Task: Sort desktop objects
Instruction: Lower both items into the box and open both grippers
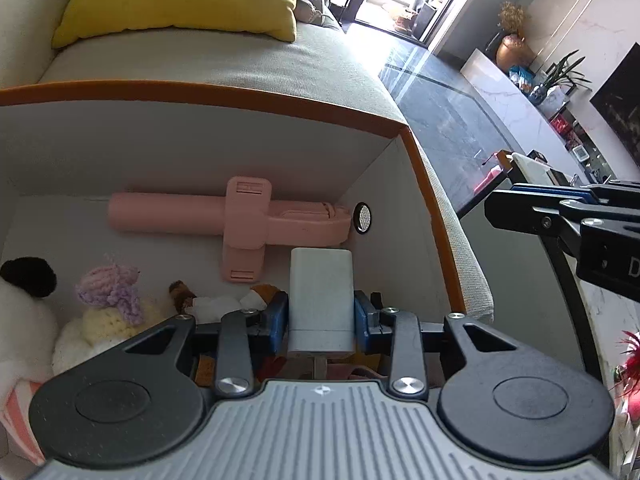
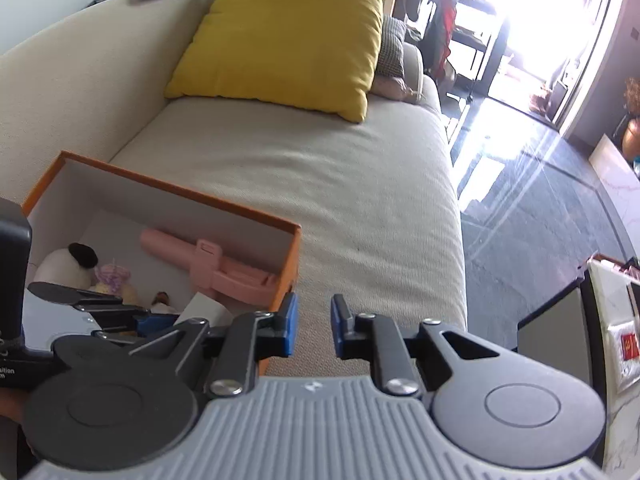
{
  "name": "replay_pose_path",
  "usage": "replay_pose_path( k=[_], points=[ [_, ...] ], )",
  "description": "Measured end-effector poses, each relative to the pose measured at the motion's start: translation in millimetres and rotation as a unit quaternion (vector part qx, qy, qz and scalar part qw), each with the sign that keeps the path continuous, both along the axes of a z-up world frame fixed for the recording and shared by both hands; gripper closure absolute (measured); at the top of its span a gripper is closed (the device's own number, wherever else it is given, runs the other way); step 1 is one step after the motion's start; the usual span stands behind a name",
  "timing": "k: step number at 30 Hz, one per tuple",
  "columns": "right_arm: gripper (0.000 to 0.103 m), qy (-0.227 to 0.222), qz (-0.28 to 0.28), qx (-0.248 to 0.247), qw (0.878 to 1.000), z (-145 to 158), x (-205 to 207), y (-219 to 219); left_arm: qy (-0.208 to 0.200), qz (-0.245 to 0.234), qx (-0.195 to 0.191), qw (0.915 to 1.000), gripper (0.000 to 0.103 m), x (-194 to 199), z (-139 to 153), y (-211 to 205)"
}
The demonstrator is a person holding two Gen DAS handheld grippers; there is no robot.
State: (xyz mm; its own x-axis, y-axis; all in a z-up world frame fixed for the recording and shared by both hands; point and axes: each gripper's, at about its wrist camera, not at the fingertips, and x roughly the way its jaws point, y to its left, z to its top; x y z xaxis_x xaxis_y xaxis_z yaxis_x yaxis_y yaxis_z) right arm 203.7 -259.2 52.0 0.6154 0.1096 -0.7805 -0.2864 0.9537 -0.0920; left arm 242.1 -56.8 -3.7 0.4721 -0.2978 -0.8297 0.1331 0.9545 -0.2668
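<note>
My left gripper [image 1: 321, 316] is shut on a white rectangular case [image 1: 321, 300] and holds it inside the orange-rimmed box [image 1: 224, 94], above its floor near the right wall. In the box lie a pink handheld stick with a clamp [image 1: 240, 224], a crocheted purple and cream toy [image 1: 110, 300], a white plush with a black ear [image 1: 24, 304] and a small brown and white figure [image 1: 208, 300]. My right gripper [image 2: 313, 330] is open and empty, hovering over the sofa seat just right of the box [image 2: 294, 256]. The left gripper [image 2: 120, 312] shows in the right wrist view.
The box sits on a beige sofa [image 2: 320, 184] with a yellow cushion [image 2: 288, 36] at the back. A dark glossy floor [image 2: 540, 208] lies to the right. A white marble table edge [image 2: 608, 320] stands at the far right.
</note>
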Motion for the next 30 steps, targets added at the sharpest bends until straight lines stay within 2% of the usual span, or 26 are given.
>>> replay_pose_path(
  k=[4, 12, 17, 23, 26, 30],
  points=[
    [0.084, 0.015, -0.004, 0.012, 1.0, -13, 3, -7, 0.023, -0.005, 0.017, 0.9996, 0.065, 0, -13, -7],
    [0.084, 0.021, -0.004, 0.018, 1.0, -16, 2, -8, 0.038, 0.002, -0.002, 0.9993, 0.065, 2, -9, 1],
    [0.084, 0.041, 0.001, 0.017, 0.999, -24, 3, -7, 0.035, 0.007, -0.016, 0.9992, 0.065, -1, 0, 7],
    [0.083, 0.042, 0.001, 0.019, 0.999, -19, -7, -8, -0.008, 0.01, -0.004, 0.9999, 0.064, -23, 34, 14],
    [0.078, 0.031, 0.008, 0.024, 0.999, -9, -19, -5, -0.046, 0.022, 0.003, 0.9987, 0.054, -43, 55, 16],
    [0.075, 0.017, 0.027, 0.038, 0.999, 3, -44, 0, -0.099, 0.038, 0.011, 0.9943, 0.054, -81, 82, 22]
  ],
)
